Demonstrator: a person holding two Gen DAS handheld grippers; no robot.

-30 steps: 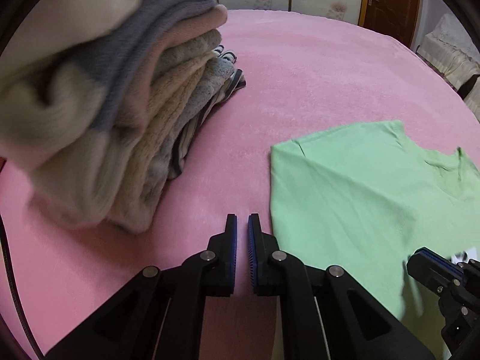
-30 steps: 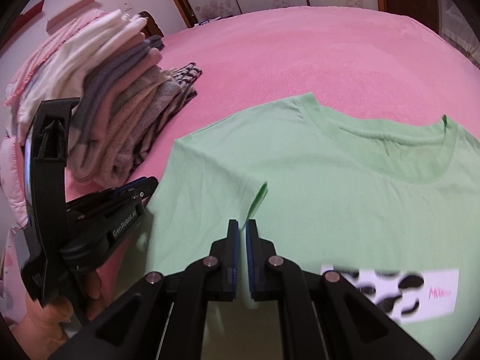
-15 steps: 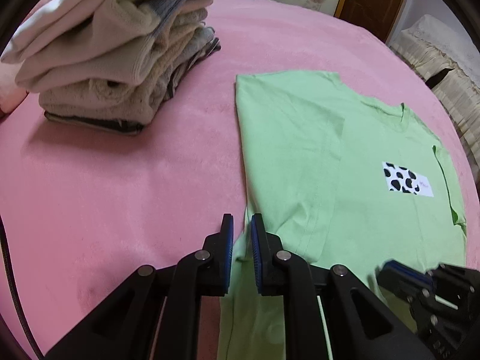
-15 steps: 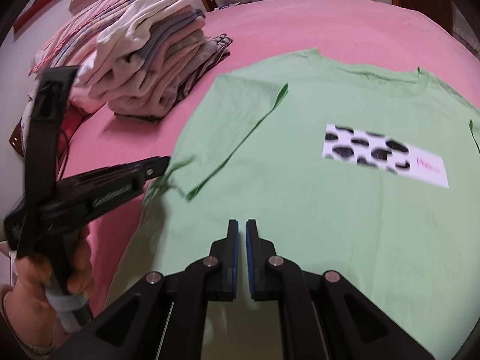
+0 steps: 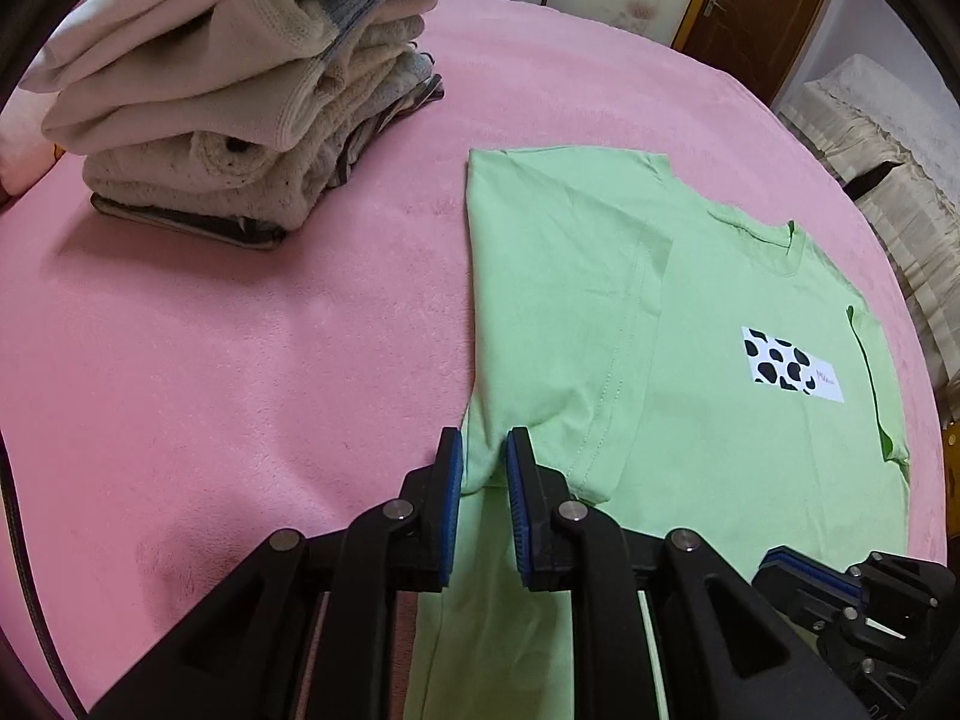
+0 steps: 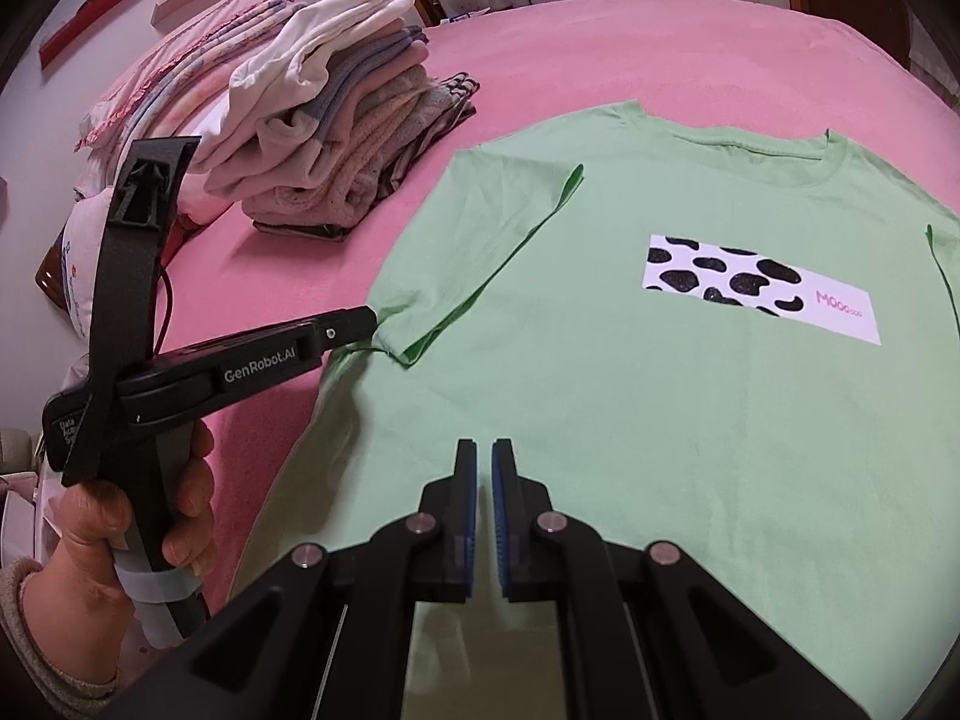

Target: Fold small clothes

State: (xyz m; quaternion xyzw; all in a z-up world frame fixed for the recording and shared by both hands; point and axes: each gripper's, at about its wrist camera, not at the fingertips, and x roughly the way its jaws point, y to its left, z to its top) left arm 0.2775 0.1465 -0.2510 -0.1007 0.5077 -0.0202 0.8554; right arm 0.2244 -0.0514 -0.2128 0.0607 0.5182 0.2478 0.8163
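Observation:
A light green T-shirt [image 5: 708, 420] with a cow-spot print patch [image 6: 756, 285] lies front up on the pink bedspread [image 5: 228, 360]. Its left sleeve is folded in over the chest. My left gripper [image 5: 483, 456] is at the shirt's left side edge below the sleeve, with a pinch of green cloth between its jaws; it also shows in the right wrist view [image 6: 369, 324]. My right gripper [image 6: 485, 462] is shut and empty, low over the shirt's lower body [image 6: 630, 450].
A tall stack of folded clothes [image 5: 240, 114] stands at the back left of the bed, also in the right wrist view [image 6: 336, 138]. Pillows [image 6: 174, 102] lie behind it. A brown door [image 5: 756, 18] and a draped chair [image 5: 876, 138] are beyond the bed.
Both grippers drew back from the sleeve and collar toward the shirt's lower part. The sleeve now lies folded over the chest. My left gripper came onto the shirt's side edge.

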